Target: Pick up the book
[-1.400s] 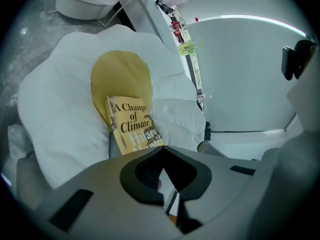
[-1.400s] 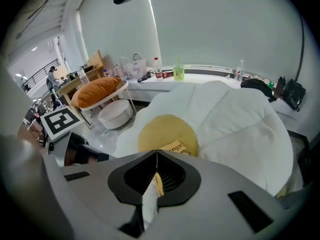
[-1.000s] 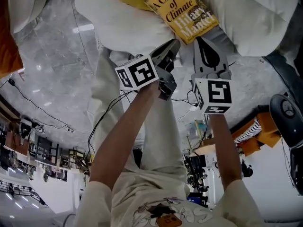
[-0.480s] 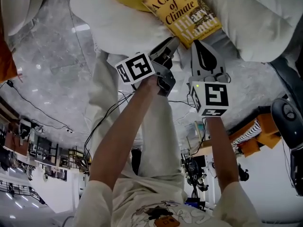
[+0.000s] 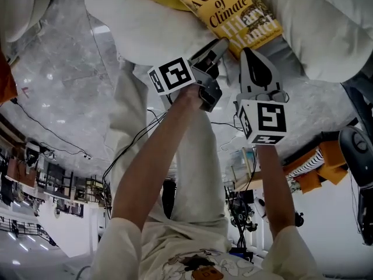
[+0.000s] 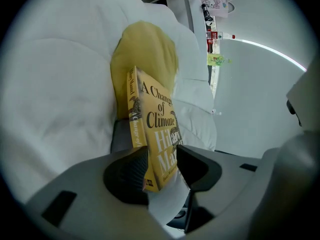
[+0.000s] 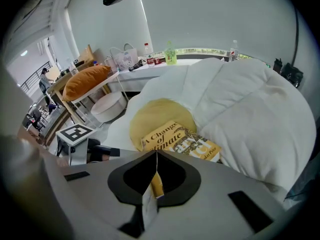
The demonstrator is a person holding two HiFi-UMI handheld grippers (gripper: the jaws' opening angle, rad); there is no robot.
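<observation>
Grey marbled floor (image 5: 58, 98) under everything. Big white puffy cushions (image 7: 250, 99) fill the far side, one lobe left and one right, w/ a dip between them. Person's two forearms reach fwd over cream trousers (image 5: 192, 174), one gripper per hand.

Round mustard-yellow cushion (image 7: 160, 114) sits in the dip between the white lobes. Yellow paperback book (image 5: 233, 10), "A Change of Climate" on the cover, lies face up, its far part on the yellow cushion and its right edge against the right white lobe. Its near corner points toward the person.

Left gripper (image 6: 162, 151): jaws apart and have just been opening. Near corner of the book is between them, spine side by the left jaw, cover side by the right jaw. Not clamped on it as far as the left gripper view shows.

Right gripper (image 7: 156, 153): jaws together, tips meeting, nothing held. It's just near of the book's near edge, to the right of the left gripper, pointing steeply down.

Marker cube on each gripper: left one (image 5: 172, 76), right one (image 5: 264, 120).
</observation>
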